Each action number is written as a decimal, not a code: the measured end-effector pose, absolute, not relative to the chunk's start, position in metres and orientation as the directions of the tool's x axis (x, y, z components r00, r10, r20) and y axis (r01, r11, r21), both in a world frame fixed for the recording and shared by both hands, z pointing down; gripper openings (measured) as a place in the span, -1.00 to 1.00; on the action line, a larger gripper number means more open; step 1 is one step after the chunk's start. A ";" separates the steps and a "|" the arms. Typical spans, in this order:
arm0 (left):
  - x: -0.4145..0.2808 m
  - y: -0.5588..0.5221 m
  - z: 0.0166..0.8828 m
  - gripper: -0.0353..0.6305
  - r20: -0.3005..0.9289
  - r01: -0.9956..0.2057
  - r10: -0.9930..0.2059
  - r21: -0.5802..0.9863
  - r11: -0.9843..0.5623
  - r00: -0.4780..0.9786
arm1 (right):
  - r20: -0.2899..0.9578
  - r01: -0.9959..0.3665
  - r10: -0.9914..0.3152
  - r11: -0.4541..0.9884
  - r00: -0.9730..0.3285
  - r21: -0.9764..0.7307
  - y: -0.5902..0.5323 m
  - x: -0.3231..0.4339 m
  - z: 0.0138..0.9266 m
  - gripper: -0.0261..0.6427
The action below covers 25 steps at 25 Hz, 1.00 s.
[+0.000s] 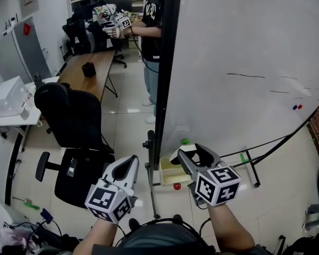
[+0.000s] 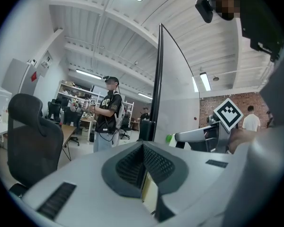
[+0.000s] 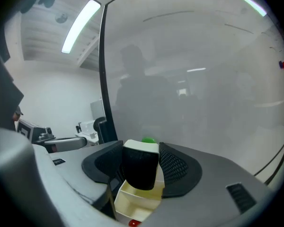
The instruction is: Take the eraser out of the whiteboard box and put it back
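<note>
Right gripper of mine clamped on the eraser, above the cream whiteboard box; my left gripper jaws together, empty.

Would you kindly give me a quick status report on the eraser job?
Left gripper shut, empty. Right gripper shut on eraser, held above the box. Nothing seen in the way.

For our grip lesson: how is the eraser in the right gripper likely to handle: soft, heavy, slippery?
Probably light: the right gripper alone holds the eraser above the box. Its dark felt body looks soft, so it may give a little rather than slip. The white back looks like stiff plastic, unlikely to bend.
</note>
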<state>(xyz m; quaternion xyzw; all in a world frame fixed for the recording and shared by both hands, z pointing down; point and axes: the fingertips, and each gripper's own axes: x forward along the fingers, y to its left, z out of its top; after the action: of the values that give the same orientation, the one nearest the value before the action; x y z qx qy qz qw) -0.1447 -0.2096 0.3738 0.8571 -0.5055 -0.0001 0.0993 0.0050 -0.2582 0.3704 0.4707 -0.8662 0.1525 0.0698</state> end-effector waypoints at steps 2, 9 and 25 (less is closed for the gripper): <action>-0.144 -0.208 0.358 -0.80 0.075 -0.863 -0.866 0.162 -0.478 0.494 | 0.215 -0.832 -0.805 0.520 -0.553 -0.191 -0.254 0.012 0.348 -0.11; -0.146 -0.193 0.306 -0.80 -0.008 -0.846 -0.854 0.135 -0.516 0.520 | 0.083 -0.808 -0.807 0.569 -0.585 -0.153 -0.230 0.031 0.295 -0.11; -0.150 -0.198 0.298 -0.81 -0.021 -0.857 -0.864 0.112 -0.502 0.503 | 0.061 -0.823 -0.824 0.552 -0.563 -0.137 -0.225 0.045 0.287 -0.11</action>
<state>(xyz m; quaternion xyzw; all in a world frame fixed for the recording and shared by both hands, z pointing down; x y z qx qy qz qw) -0.1500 -0.1977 0.2985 0.8659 -0.4969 -0.0368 0.0434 0.0448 -0.2254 0.2869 0.4673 -0.8809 0.0751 -0.0050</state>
